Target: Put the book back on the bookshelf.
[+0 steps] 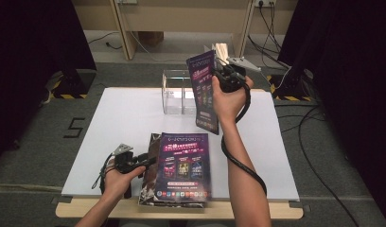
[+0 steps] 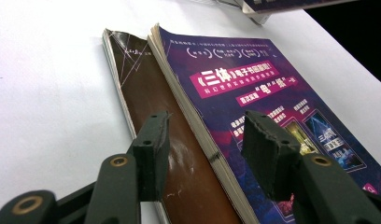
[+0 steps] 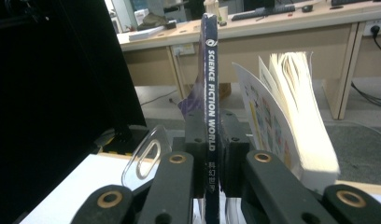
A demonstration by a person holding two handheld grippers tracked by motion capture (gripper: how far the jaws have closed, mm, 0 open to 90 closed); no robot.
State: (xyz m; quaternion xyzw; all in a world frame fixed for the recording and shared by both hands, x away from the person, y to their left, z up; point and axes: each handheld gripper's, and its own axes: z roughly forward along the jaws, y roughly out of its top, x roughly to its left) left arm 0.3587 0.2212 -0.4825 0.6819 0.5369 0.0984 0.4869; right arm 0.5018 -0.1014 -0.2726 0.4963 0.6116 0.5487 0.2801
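Nearest the person, the left gripper (image 1: 151, 160) rests low at the near-left edge of the white table board (image 1: 125, 118), jaws spread wide with nothing between them. In the left gripper view its pads straddle the spine edge of the purple-covered paperback magazine lying flat (image 2: 254, 98), which sits on a brown-covered book (image 2: 151, 98) directly ahead of the jaws; I cannot tell whether a pad touches.

Farther off, the right gripper (image 1: 218, 74) is raised above the table's far side, jaws closed tight on the spine of a second purple, thin paperback magazine (image 1: 204, 90), held upright. In the right gripper view the spine (image 3: 210, 93) stands between the pads while loose pages (image 3: 291, 121) fan out to one side.

It looks light but floppy and glossy, so it may slip or sag; the spine is the stiffest place to grip. Just beyond and below the held magazine stands a clear plastic divided box (image 1: 177, 92).
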